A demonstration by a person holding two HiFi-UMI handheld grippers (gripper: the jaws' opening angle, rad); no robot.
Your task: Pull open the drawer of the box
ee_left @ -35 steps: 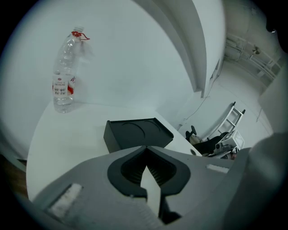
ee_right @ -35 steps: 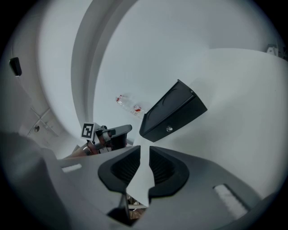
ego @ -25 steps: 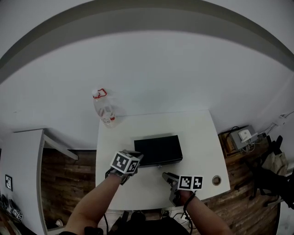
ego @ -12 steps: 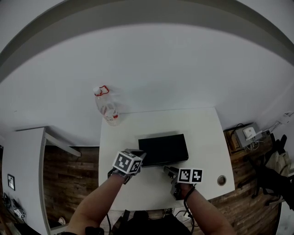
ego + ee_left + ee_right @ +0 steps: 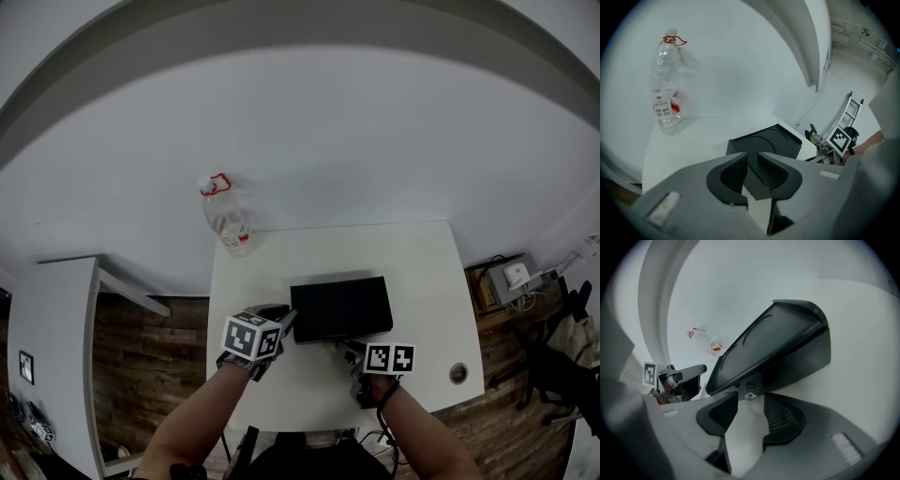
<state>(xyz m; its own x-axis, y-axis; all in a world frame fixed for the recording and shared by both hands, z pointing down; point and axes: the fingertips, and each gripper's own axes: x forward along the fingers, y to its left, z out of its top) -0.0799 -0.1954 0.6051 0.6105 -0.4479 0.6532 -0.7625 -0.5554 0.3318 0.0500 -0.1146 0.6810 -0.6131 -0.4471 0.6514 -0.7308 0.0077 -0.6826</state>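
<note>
Box (image 5: 342,307) 1 | bottle (image 5: 228,220) 1 | left gripper (image 5: 752,157) just opened, pinching nothing | right gripper (image 5: 750,399) just opened, flanking knob (image 5: 750,394)

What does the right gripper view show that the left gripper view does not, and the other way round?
Only the right gripper view shows the small metal knob on the front of the black box. Only the left gripper view shows a white ladder-like frame against the far wall. Both show the box, the clear bottle and the white table.

The low black box (image 5: 340,307) is lying flat on the white table (image 5: 422,272), its drawer (image 5: 797,365) sitting closed, small metal knob (image 5: 750,395) showing in front.
</note>
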